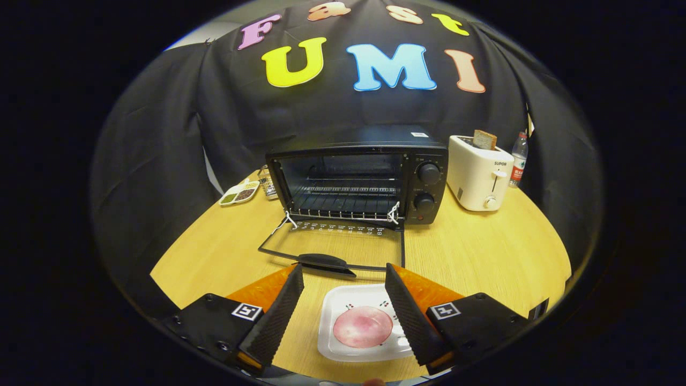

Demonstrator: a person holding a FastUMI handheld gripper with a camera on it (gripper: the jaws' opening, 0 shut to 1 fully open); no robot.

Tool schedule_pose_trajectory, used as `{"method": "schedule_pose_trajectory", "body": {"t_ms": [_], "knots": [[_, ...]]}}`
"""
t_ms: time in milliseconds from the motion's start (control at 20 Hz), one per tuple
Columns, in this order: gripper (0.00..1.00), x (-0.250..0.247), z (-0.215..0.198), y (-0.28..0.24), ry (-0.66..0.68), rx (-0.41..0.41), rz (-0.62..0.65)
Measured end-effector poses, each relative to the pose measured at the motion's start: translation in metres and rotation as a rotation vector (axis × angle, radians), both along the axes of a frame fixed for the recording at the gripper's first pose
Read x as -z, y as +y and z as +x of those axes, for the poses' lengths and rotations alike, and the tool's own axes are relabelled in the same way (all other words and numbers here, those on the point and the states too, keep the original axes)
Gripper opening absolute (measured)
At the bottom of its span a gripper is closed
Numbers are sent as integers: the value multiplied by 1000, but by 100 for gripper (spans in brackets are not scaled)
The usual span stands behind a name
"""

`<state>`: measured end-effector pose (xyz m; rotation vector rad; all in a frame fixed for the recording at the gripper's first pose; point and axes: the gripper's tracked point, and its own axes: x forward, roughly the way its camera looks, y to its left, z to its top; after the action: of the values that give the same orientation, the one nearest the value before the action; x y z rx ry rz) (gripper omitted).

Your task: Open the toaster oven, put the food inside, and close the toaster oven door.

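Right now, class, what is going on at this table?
A person's hand-held gripper hovers open over a white square plate holding a round pink slice of food, which lies between its fingers. Just beyond, the black toaster oven stands with its glass door folded down flat on the round wooden table. The food is not yet inside. A white toaster stands beside the oven.
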<state>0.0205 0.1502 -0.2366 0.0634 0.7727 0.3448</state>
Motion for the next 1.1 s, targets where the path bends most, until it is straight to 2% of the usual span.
{"method": "schedule_pose_trajectory", "body": {"t_ms": [300, 600, 700, 750, 1100], "knots": [[98, 14, -4, -40, 191, -95, 27], [99, 51, -10, -77, 368, -173, -95], [98, 60, -13, -80, 431, -177, -89], [94, 65, -14, -80, 455, -169, -83], [82, 97, -21, -95, 599, -156, -157]]}}
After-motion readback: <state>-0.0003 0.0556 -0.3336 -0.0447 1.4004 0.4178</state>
